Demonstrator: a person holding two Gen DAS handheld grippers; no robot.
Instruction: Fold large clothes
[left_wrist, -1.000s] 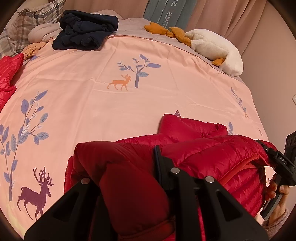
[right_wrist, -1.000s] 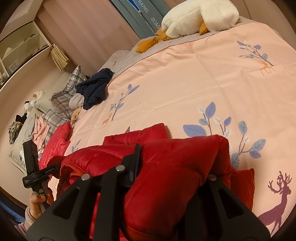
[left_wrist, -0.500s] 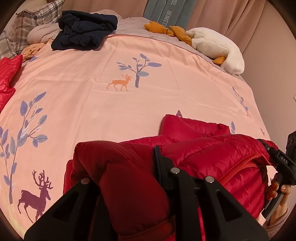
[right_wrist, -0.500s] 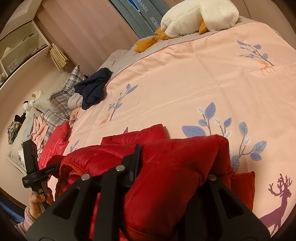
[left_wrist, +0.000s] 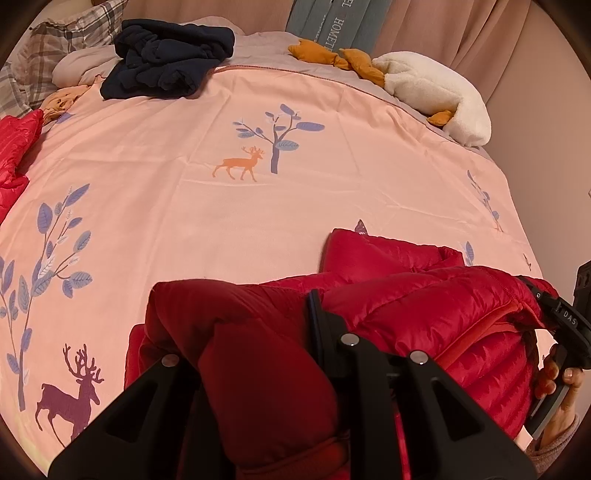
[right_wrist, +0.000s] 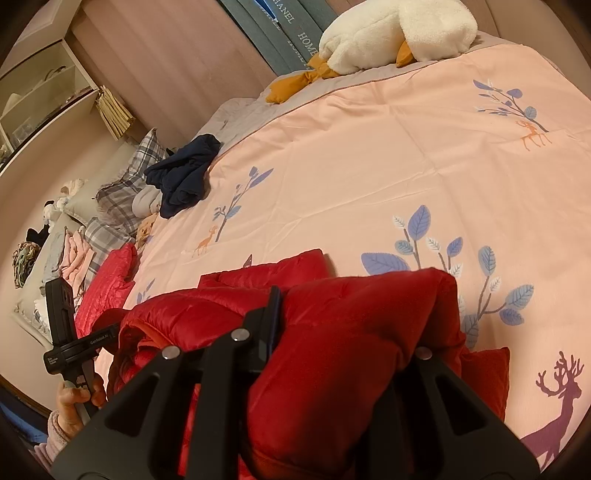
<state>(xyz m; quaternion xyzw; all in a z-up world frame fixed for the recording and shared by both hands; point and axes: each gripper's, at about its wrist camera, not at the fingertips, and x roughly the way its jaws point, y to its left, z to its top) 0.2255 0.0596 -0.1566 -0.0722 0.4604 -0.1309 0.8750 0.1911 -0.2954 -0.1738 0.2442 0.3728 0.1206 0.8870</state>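
Jacket lies bunched on the bed; both hand-held grippers, left and right, grasp it, though fabric hides the fingertips.

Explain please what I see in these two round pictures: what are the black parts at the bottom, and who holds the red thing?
No robot here: a person carries a hand-held gripper in each hand, each with a wide-angle camera looking along its fingers. One picture is from the left gripper, the other from the right gripper. Both grip a red puffy jacket over a bed with a pink duvet. Each picture also shows the other gripper at its edge. Farther away lie a dark blue garment and a white plush toy.
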